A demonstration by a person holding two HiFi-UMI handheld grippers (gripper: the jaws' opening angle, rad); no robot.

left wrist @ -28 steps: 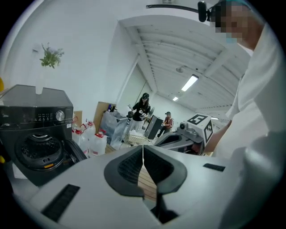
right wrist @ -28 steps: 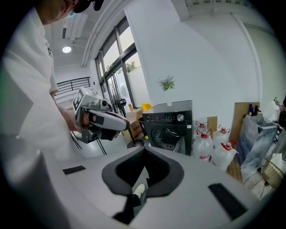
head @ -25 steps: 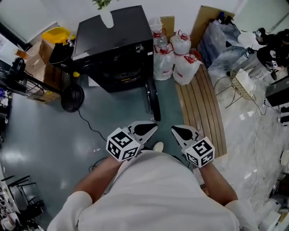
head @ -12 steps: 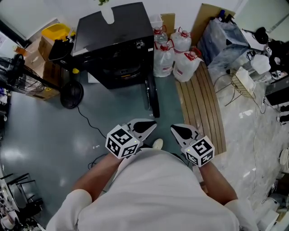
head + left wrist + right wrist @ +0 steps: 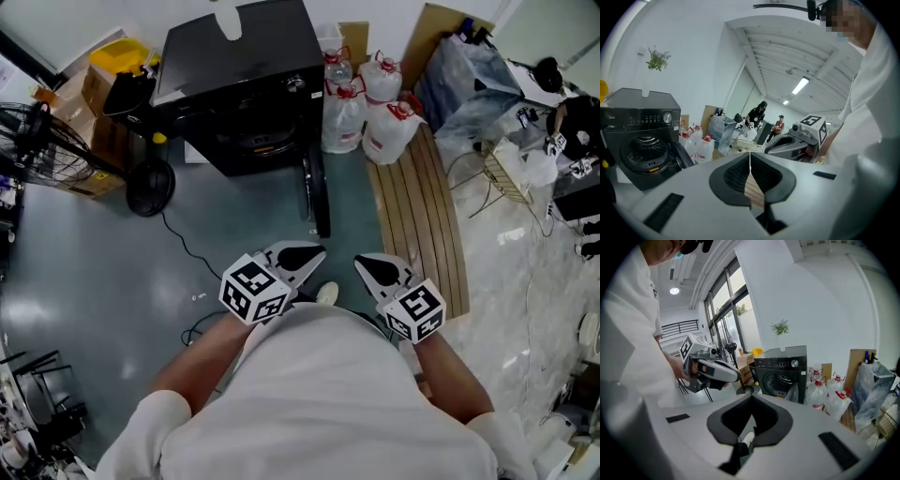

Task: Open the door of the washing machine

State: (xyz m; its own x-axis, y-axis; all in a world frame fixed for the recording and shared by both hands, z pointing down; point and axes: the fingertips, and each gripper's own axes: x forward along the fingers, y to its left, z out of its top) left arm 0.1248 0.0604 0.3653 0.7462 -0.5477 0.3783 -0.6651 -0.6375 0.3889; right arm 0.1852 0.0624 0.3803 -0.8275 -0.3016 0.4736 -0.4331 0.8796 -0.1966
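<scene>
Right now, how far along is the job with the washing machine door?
Done: the door of the washer already stands swung out, and the drum shows. In hand: nothing. The left gripper and right gripper are shut and empty, held near the person, well apart from the machine. Left: nothing that I can see.

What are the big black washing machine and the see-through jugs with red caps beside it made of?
The black washing machine looks like painted metal: smooth, with a dull sheen on its flat top, though some panels may be plastic. The clear jugs look like thin plastic: see-through, softly shiny walls and red caps.
</scene>
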